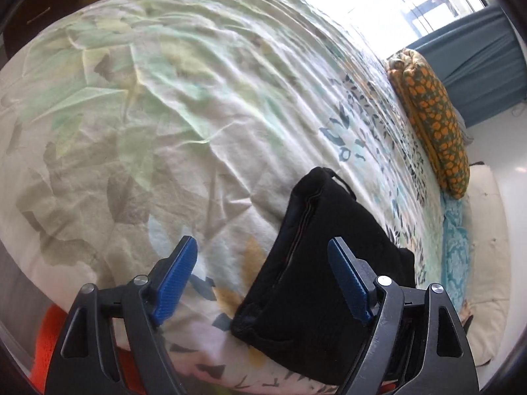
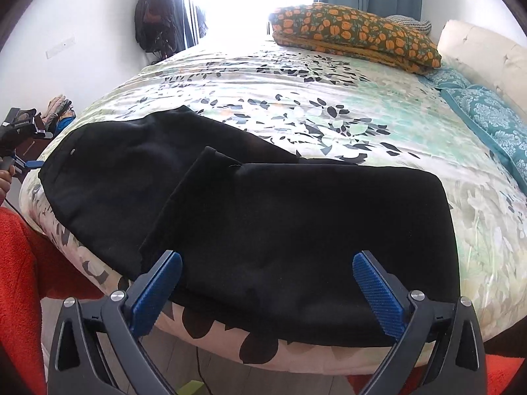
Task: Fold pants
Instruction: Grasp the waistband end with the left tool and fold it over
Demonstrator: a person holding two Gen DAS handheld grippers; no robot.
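Note:
Black pants [image 2: 280, 217] lie partly folded on the bed near its front edge, with one part laid over the rest. My right gripper [image 2: 266, 283] is open and empty, just above the pants' near edge. My left gripper [image 1: 263, 276] is open and empty at the waistband end of the pants [image 1: 316, 263], with the cloth reaching between its fingers. The left gripper also shows small at the far left of the right wrist view [image 2: 24, 161].
The bed [image 1: 148, 115] has a leaf-print cover. An orange-patterned folded blanket [image 2: 355, 33] and a teal pillow [image 2: 487, 115] lie near the white headboard [image 2: 484, 49]. Red cloth [image 2: 19, 263] is at the lower left. A window and blue curtains are behind.

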